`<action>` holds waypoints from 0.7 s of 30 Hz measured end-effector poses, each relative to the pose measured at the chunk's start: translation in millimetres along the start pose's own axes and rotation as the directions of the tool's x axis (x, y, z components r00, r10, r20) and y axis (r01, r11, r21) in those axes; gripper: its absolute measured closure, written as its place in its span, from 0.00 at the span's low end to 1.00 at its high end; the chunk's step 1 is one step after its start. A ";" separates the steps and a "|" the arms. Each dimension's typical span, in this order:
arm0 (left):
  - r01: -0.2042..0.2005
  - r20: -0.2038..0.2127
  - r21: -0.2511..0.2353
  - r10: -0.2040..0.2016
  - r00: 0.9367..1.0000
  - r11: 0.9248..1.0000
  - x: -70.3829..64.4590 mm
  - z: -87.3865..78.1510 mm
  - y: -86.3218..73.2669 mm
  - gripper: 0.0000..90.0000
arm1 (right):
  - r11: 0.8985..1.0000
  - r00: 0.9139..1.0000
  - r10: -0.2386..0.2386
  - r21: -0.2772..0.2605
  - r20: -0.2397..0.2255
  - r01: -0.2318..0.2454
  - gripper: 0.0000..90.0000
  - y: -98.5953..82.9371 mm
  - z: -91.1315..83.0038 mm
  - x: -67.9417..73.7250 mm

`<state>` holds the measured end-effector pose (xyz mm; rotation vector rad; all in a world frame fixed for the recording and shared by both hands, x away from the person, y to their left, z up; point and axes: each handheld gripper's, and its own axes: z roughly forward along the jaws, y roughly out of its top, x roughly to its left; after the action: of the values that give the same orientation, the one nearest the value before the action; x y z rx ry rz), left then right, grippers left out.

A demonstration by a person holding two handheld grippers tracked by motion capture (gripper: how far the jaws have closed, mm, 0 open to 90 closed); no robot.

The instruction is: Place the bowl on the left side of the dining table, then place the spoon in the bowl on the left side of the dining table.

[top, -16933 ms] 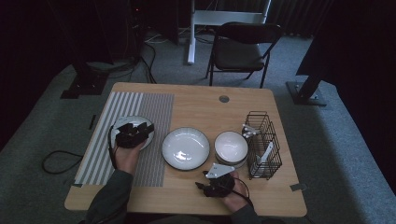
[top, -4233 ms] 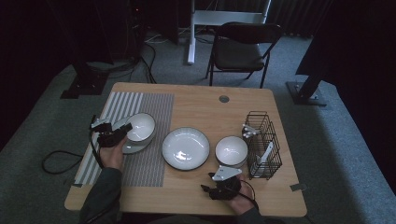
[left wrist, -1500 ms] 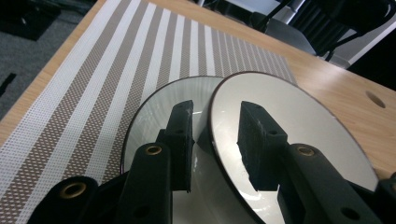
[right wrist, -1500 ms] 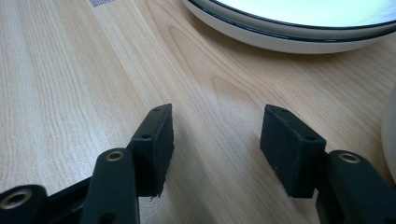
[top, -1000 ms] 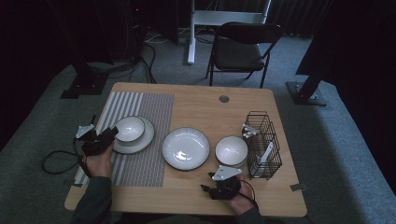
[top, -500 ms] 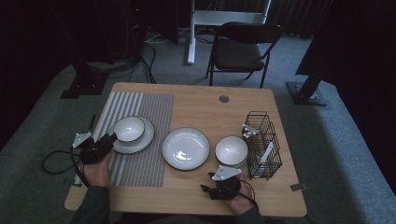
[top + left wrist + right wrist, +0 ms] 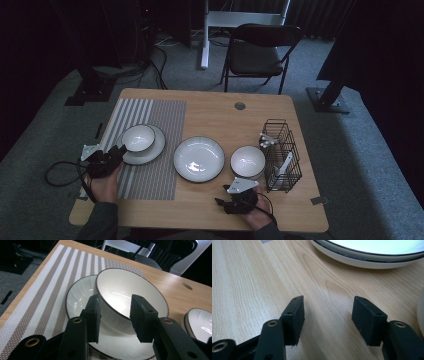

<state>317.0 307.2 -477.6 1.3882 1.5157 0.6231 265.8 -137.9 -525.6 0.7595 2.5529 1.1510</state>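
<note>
A white bowl (image 7: 138,138) with a dark rim stands on a white plate (image 7: 156,148) on the striped placemat (image 7: 160,120). My left gripper (image 7: 116,152) sits just short of the plate's near-left edge, open. In the left gripper view its jaws (image 7: 115,305) stand apart with the bowl (image 7: 125,287) and plate (image 7: 78,296) just beyond them, touching neither. My right gripper (image 7: 223,201) rests open near the table's front edge. In the right gripper view it (image 7: 328,303) holds nothing over bare wood, below the middle plate's rim (image 7: 367,258).
A larger white plate (image 7: 199,158) lies at the table's middle, and a second bowl (image 7: 247,161) stands to its right. A black wire rack (image 7: 282,150) holding white pieces stands at the right. A cable (image 7: 60,172) trails off the left edge.
The left gripper has let go of the bowl, which now stands on the plate, and has drawn back toward the person. The right gripper has stayed put.
</note>
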 end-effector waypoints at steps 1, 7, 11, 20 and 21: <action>-0.008 0.006 -0.002 0.008 1.000 1.000 -1.8 -1.0 -0.3 0.69 | 1.000 1.000 -0.001 0.000 0.000 0.001 0.47 0.0 0.0 -0.1; -0.049 0.036 -0.002 0.049 0.998 0.999 -13.4 -6.6 -3.7 0.68 | 1.000 1.000 0.002 0.000 -0.002 -0.002 0.47 0.0 0.0 -0.2; -0.080 0.061 0.001 0.080 0.995 0.997 -20.8 -8.5 -7.3 0.68 | 1.000 1.000 0.001 0.000 -0.002 -0.001 0.47 0.1 0.0 -0.3; -0.128 0.090 0.007 0.127 0.988 0.992 -31.2 -9.6 -18.0 0.68 | 1.000 1.000 0.010 -0.002 0.012 -0.010 0.53 0.0 -0.8 0.3; -0.134 0.089 0.007 0.133 0.987 0.991 -31.7 -9.5 -19.7 0.68 | 1.000 1.000 0.011 -0.001 0.017 -0.011 0.53 0.2 -1.1 0.8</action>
<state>296.3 274.8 -481.0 1.5169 1.3668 0.6269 264.8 -138.0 -524.7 0.7803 2.5375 1.1432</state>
